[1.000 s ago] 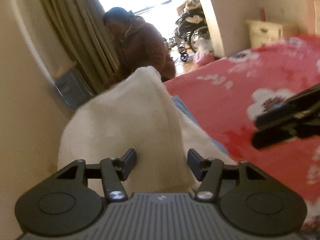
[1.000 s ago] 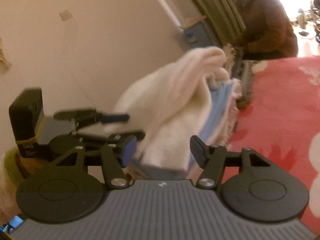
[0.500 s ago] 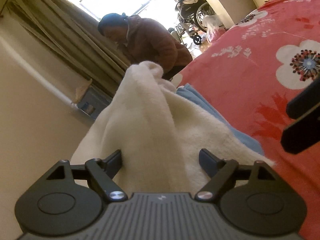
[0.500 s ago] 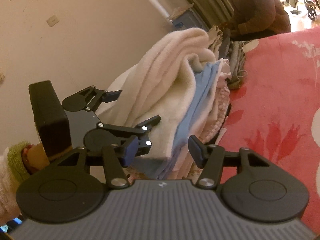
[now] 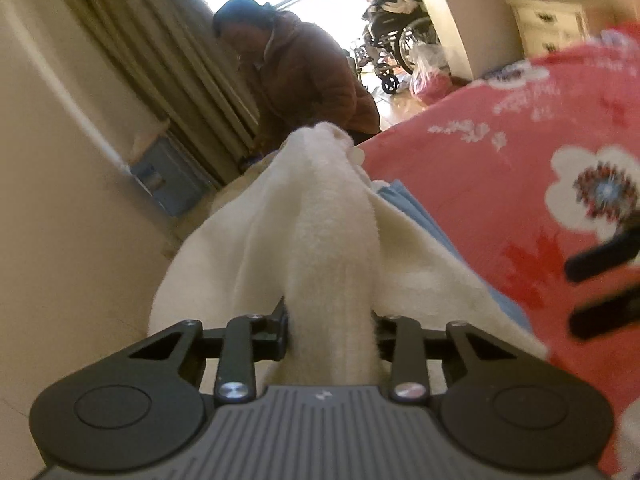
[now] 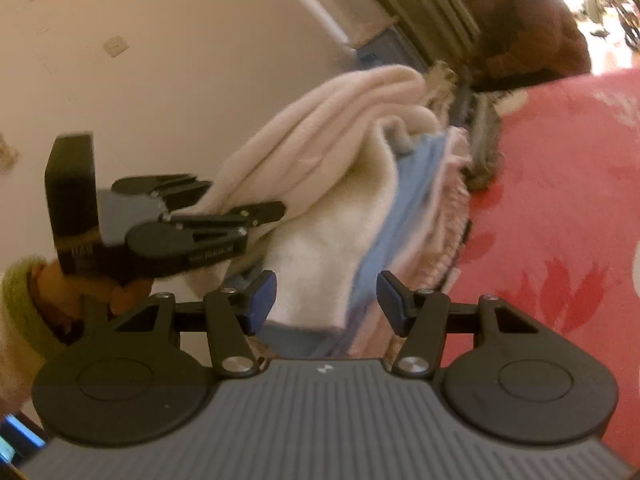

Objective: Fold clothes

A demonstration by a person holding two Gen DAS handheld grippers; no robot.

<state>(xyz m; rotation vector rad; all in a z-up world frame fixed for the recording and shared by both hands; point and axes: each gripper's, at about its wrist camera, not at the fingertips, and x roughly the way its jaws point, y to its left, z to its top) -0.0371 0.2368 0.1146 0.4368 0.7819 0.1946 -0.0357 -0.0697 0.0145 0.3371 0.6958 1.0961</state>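
Your left gripper [image 5: 330, 320], spread half a second ago, now clamps the cream garment [image 5: 332, 240] at frame centre atop folded clothes [image 6: 420, 216]; right gripper [image 6: 326, 300] gapes empty.

- On the grey ribbed body of my left tongs [image 5: 329, 322] I see one small pale logo mark, a bowtie shape with no letters.
- The same small mark sits on the body of my right tongs [image 6: 326, 298].
- In the right wrist view, the left tongs carry a line of pale print along one dark arm; it is too blurred to read.
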